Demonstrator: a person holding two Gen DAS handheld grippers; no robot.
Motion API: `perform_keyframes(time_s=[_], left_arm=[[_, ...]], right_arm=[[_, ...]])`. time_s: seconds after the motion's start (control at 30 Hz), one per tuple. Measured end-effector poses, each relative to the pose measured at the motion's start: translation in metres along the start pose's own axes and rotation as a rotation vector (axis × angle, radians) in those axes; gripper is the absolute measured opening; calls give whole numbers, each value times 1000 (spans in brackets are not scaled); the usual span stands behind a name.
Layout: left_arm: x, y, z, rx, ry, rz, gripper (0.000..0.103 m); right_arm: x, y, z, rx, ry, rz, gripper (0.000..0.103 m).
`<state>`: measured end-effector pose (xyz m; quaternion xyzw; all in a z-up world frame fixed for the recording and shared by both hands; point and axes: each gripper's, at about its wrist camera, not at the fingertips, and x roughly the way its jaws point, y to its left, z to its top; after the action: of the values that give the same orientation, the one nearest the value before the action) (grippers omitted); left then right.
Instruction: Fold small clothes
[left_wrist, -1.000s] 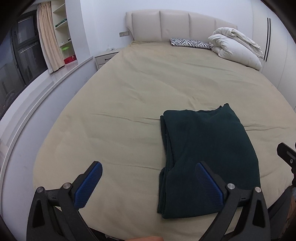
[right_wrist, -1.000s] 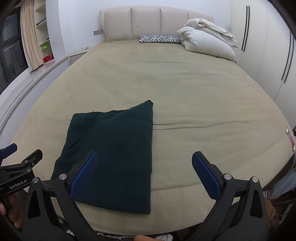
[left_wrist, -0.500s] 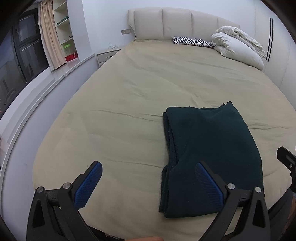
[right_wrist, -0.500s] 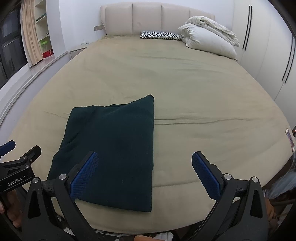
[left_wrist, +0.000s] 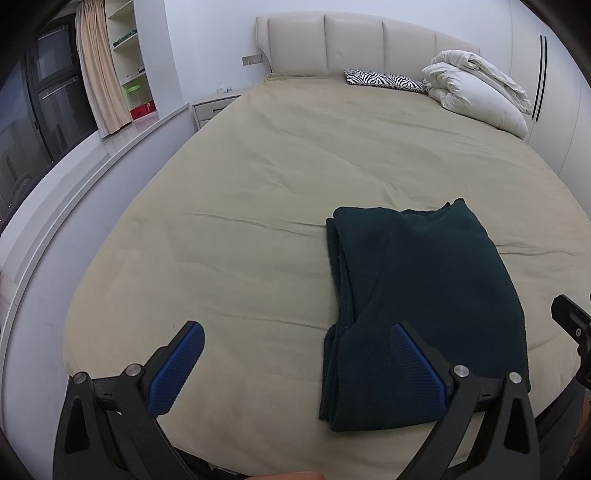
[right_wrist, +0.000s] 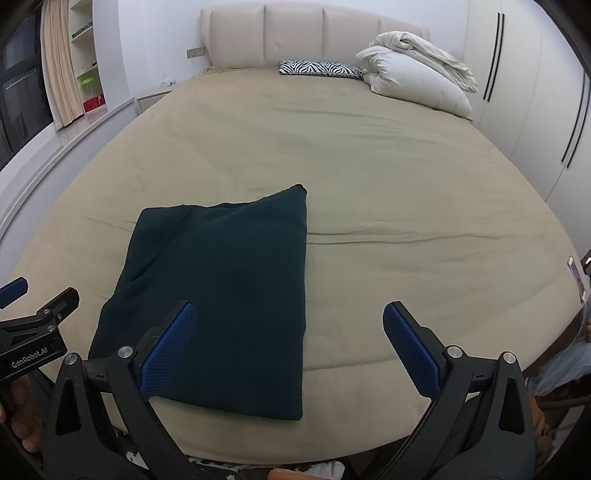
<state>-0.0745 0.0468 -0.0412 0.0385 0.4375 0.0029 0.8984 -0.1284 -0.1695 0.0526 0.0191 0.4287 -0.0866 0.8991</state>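
A dark green garment lies folded into a rectangle near the front edge of the beige bed. My left gripper hovers open above the bed's front edge, its right finger over the garment's left side. My right gripper is open too, held above the garment's lower right part, its left finger over the cloth. Neither gripper holds anything. The left gripper's body shows at the left edge of the right wrist view.
A white folded duvet and a zebra-print pillow lie by the headboard. A nightstand, shelves and a curtain stand to the left. Wardrobe doors line the right. A phone lies on the bed's right edge.
Both grippers have drawn back and risen slightly from the folded garment. The garment has not moved, and both grippers stayed open.
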Motion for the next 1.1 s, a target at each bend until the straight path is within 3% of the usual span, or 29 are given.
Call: perform_keyframes(time_s=[1.1], left_arm=[[1, -1, -7, 3, 14, -14, 103]], right_arm=[[10, 0, -3, 12, 19, -15, 103]])
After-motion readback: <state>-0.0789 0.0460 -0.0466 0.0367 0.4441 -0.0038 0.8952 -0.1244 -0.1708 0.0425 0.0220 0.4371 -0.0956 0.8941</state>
